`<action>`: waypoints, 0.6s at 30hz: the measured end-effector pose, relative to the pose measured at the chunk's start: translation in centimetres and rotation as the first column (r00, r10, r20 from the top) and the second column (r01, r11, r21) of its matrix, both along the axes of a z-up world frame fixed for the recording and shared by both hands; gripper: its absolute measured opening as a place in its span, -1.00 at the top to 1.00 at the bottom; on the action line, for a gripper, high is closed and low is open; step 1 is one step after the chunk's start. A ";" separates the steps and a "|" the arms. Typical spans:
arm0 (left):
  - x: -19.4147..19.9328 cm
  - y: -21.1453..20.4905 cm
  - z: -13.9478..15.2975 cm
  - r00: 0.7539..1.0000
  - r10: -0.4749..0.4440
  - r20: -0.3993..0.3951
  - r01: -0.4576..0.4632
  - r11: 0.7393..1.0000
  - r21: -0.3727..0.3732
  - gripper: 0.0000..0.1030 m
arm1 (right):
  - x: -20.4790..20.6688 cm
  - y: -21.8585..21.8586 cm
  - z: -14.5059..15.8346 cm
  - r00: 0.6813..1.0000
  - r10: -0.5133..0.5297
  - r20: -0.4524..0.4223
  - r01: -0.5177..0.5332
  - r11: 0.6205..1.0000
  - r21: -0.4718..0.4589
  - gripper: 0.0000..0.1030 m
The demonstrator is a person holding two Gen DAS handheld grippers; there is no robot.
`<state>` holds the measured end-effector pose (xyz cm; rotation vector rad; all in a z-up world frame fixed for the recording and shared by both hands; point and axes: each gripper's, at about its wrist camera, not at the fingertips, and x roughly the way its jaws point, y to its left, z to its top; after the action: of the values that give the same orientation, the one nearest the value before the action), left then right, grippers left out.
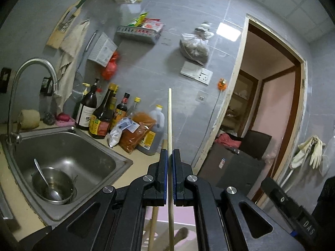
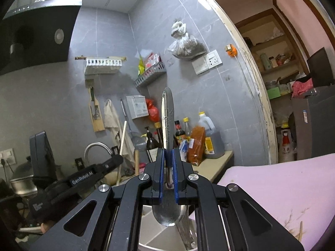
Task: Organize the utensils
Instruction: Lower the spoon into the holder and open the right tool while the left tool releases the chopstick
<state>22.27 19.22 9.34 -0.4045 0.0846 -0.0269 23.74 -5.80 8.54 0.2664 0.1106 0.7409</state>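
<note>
above the counter [image 1: 138,156], left gripper [image 1: 170,156] clamps a chopstick [image 1: 169,117], right gripper [image 2: 169,156] a spoon [image 2: 167,113], upright for sorting.

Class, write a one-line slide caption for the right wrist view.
Right gripper shut on a steel spoon, handle pointing up, bowl below the jaws.
</note>
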 end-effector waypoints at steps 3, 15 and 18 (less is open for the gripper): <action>0.0 0.4 -0.6 1.000 0.005 0.001 -0.005 1.000 -0.026 0.96 | 0.2 0.1 -0.6 1.000 -0.013 -0.007 0.013 1.000 -0.004 0.90; -0.2 -2.5 -2.2 0.996 0.093 0.017 -0.093 0.995 0.038 0.96 | 0.5 0.8 -2.9 0.998 -0.065 -0.015 0.064 0.996 -0.066 0.90; -0.4 -3.3 -2.9 0.995 0.095 0.004 -0.095 0.993 0.069 0.96 | 0.4 0.8 -3.3 0.997 -0.068 -0.022 0.066 0.994 -0.084 0.90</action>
<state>21.85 15.88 6.44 -0.3391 0.0651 0.0694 24.10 -4.96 5.27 0.1990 0.1549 0.6644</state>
